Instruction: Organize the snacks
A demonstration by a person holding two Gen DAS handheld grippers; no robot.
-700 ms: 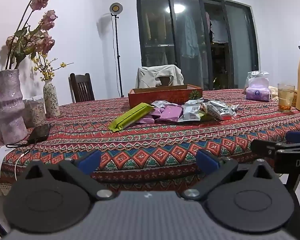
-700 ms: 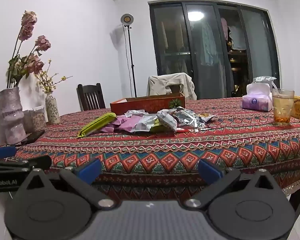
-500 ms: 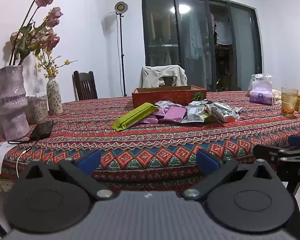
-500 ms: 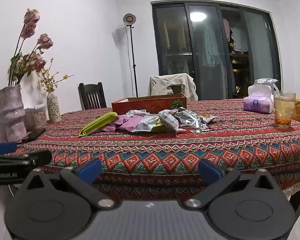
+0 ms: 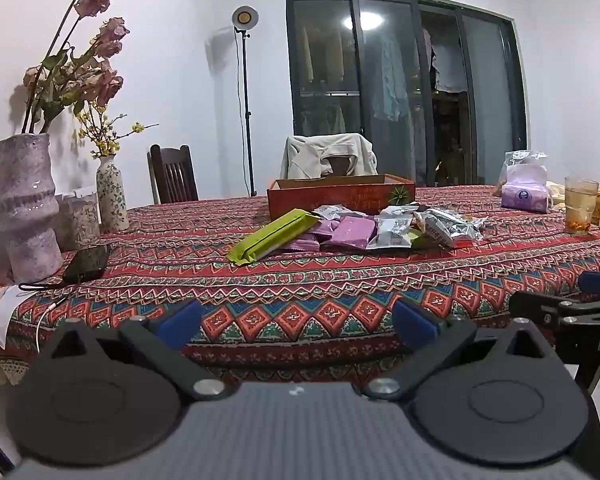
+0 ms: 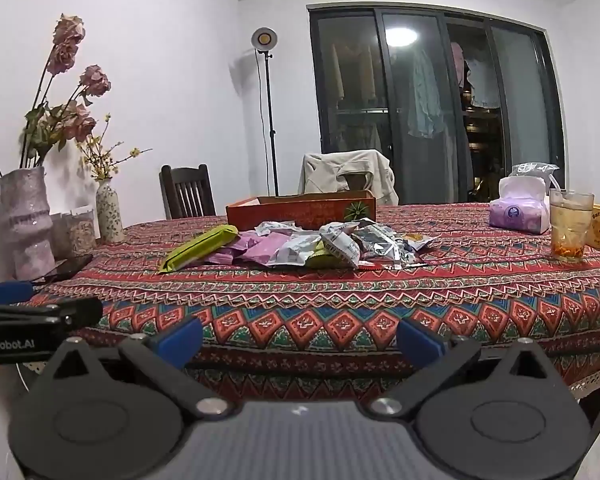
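Lying well beyond both tools [image 5: 298, 324] [image 6: 300, 340], snack pile [image 5: 356, 228]

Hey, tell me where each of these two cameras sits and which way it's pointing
Left wrist: on the left claw, below the table edge, facing the snack pile and orange tray; its open blue fingertips show, the right claw at right.
Right wrist: on the right claw, same heading; open fingertips show, the left claw at left.
Shared: green packet, tray, snacks, patterned tablecloth.
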